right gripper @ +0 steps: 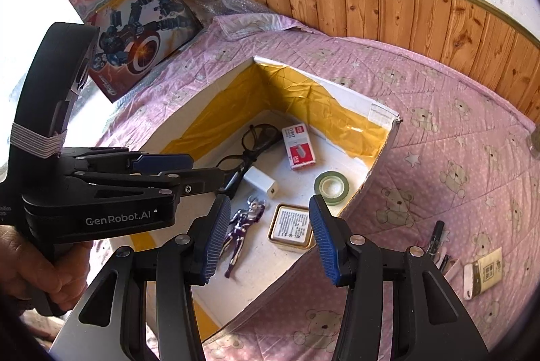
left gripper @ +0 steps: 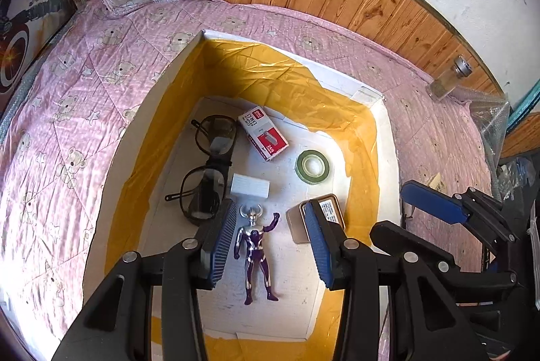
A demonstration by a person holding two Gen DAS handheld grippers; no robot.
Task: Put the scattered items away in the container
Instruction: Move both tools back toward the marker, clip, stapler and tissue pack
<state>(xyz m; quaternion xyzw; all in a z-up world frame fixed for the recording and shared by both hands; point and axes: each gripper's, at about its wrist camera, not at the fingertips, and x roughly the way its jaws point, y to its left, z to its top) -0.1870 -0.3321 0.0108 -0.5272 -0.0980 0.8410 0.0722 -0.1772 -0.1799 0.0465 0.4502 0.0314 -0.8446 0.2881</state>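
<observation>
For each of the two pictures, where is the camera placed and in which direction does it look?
Left wrist view: on the left claw, looking down into the white yellow-taped cardboard box; the right claw shows at right.
Right wrist view: on the right claw, over the box's near corner, looking down; the left claw and the hand holding it show at left.
Shared: box, purple-silver toy figure, pink bear-print quilt.

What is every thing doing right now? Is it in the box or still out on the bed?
Left gripper: open, empty, over the box.
Right gripper: open, empty.
Box: open on top.
Toy figure: in the box, lying flat.
Glasses: in the box, unfolded.
Staples box: in the box, closed.
Tape roll: in the box, flat.
Tin: in the box, lid on.
Small packet: out on the bed.
</observation>
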